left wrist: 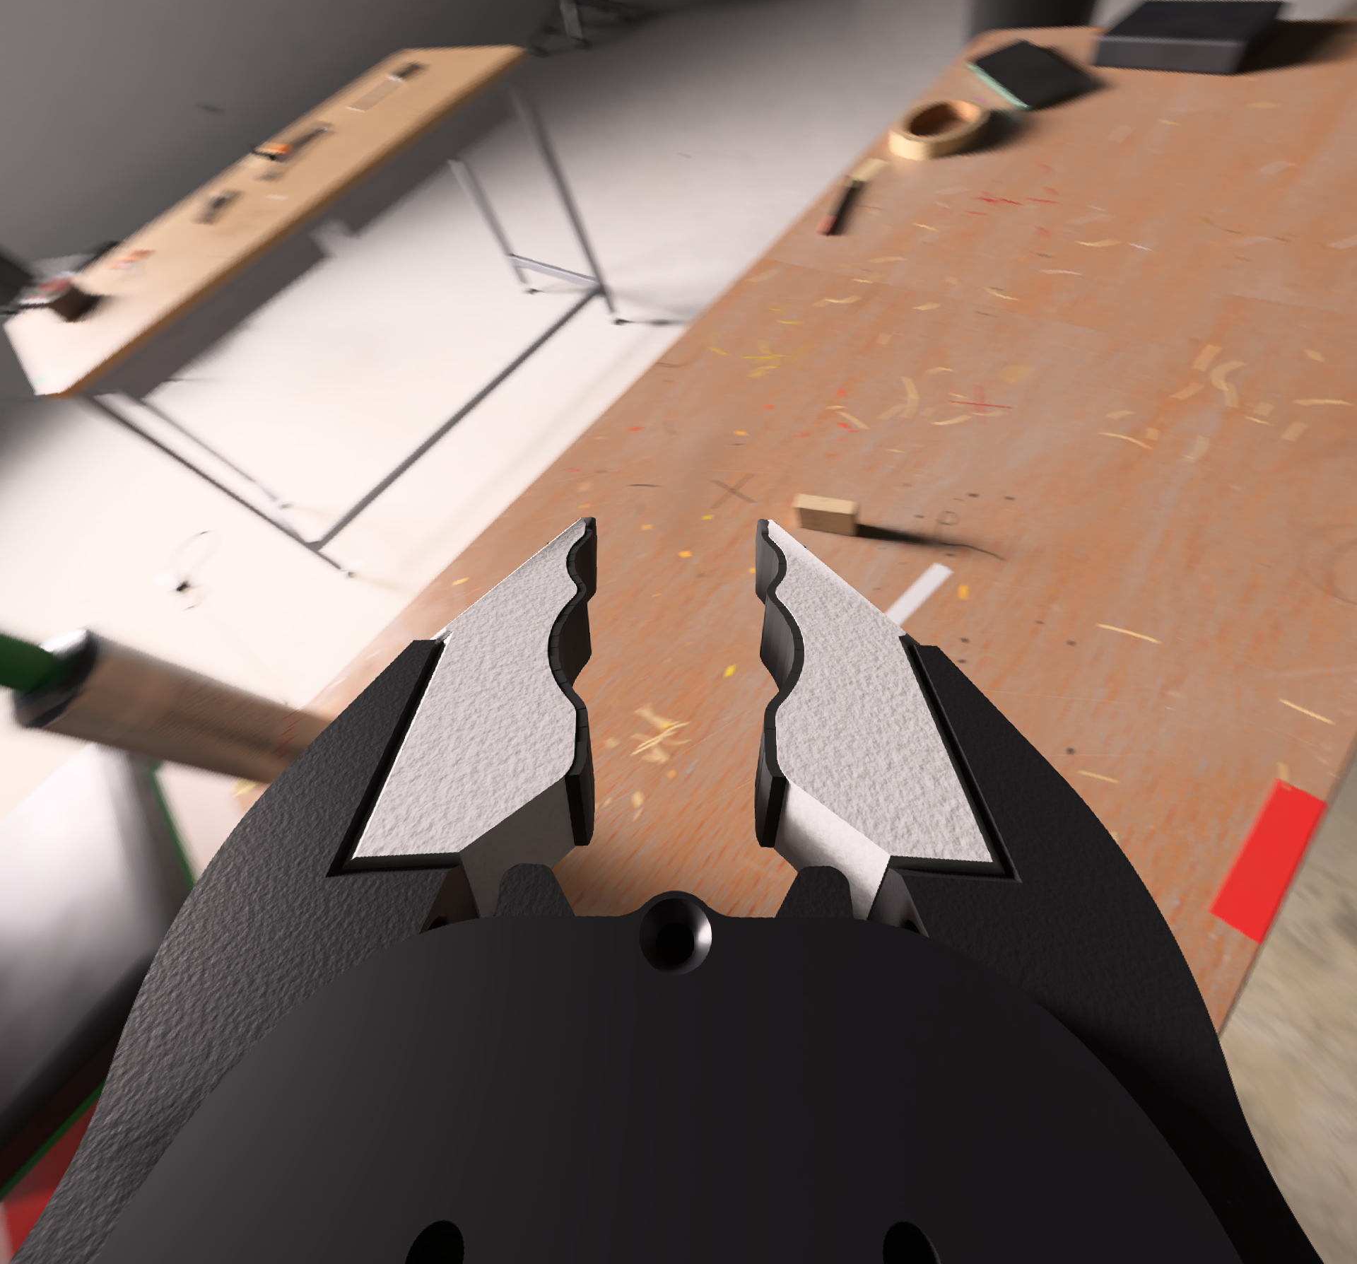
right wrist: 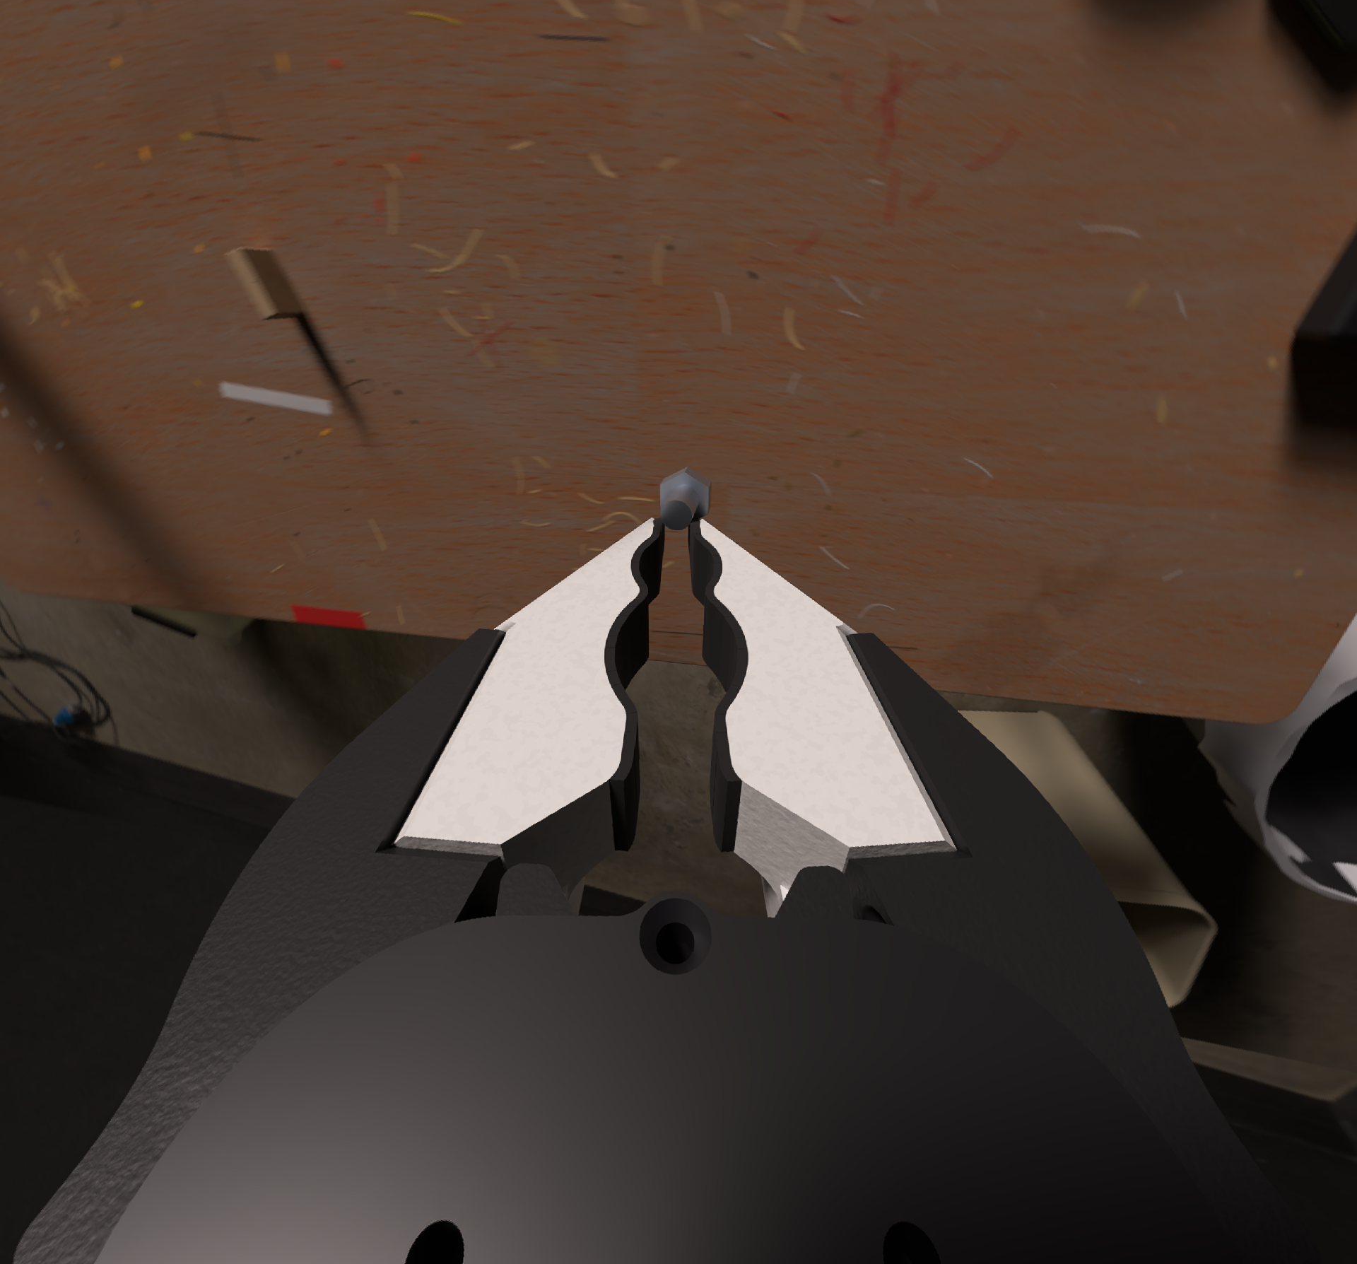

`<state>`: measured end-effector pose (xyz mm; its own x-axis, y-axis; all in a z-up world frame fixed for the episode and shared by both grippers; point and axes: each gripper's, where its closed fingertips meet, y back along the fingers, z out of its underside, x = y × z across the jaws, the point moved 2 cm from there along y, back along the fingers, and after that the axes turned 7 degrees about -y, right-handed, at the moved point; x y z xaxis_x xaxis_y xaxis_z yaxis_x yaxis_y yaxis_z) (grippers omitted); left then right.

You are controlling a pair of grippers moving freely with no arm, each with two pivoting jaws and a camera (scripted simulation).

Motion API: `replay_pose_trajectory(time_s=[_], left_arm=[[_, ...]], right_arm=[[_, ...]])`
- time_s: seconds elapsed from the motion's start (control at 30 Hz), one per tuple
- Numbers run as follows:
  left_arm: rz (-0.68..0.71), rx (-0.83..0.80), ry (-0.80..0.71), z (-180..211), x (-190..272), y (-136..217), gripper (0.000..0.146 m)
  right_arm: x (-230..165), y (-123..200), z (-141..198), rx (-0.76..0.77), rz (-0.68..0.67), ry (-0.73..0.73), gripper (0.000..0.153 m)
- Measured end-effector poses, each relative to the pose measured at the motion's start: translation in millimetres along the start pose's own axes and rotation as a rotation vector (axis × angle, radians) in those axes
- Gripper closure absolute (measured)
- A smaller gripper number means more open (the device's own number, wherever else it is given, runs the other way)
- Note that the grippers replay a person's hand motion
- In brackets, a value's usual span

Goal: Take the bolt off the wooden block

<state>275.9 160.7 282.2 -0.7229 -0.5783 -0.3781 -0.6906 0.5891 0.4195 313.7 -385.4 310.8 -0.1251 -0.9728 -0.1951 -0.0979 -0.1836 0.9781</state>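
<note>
The right gripper (right wrist: 677, 522) has its jaws drawn nearly together at the tips, pinching the shank of a small grey bolt (right wrist: 685, 496), whose hexagonal head sticks out just past the fingertips toward twelve o'clock. The bolt hangs clear above the scratched wooden workbench (right wrist: 734, 200), touching nothing but the pads. At about ten o'clock from the bolt, well apart from it, the wooden block (right wrist: 257, 283) lies on the bench with a long dark shadow trailing from it, and a white strip (right wrist: 275, 398) lies just below that. A red tape mark (right wrist: 328, 616) sits at the bench's near edge at about eight o'clock. Dark shapes crowd the frame at two and three o'clock, too blurred to name. The left gripper (left wrist: 675, 531) holds its jaws apart with nothing between them, hovering over the near corner of the same bench (left wrist: 1028, 347). At one o'clock from its tips, near but not touching, rests the wooden block (left wrist: 826, 515), its top bare. A white strip (left wrist: 918, 593) lies at about three o'clock, and a red tape patch (left wrist: 1267, 861) at four o'clock. Farther off toward one o'clock stand a roll of tape (left wrist: 940, 128), a dark pad (left wrist: 1028, 75) and a black box (left wrist: 1186, 35). At ten o'clock a second table (left wrist: 257, 200) stands across the pale floor.
</note>
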Motion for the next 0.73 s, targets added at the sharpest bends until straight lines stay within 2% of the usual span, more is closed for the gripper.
replay_pose_trajectory(time_s=[0.13, 0.23, 0.33, 0.53, 0.73], left_arm=[[0.309, -0.018, 0.024, -8.7, 47.3, -78.2, 0.098], [0.472, -0.057, 0.157, -7.9, 83.4, -145.6, 0.090], [0.594, -0.152, 0.307, 9.0, 107.0, -195.0, 0.085], [0.530, -0.308, 0.522, 16.1, 86.6, -252.3, 0.077], [0.501, -0.545, 0.736, 4.1, 76.2, -280.8, 0.076]], right_arm=[[81.6, -28.3, 17.7, 0.053, -0.039, -0.124, 0.146], [128.3, -59.3, 28.4, 0.081, -0.089, -0.183, 0.146], [163.8, -91.5, 36.2, 0.099, -0.099, -0.231, 0.146], [206.2, -145.5, 34.3, 0.044, -0.084, -0.268, 0.146], [205.8, -183.0, 7.8, 0.025, -0.131, -0.221, 0.146]])
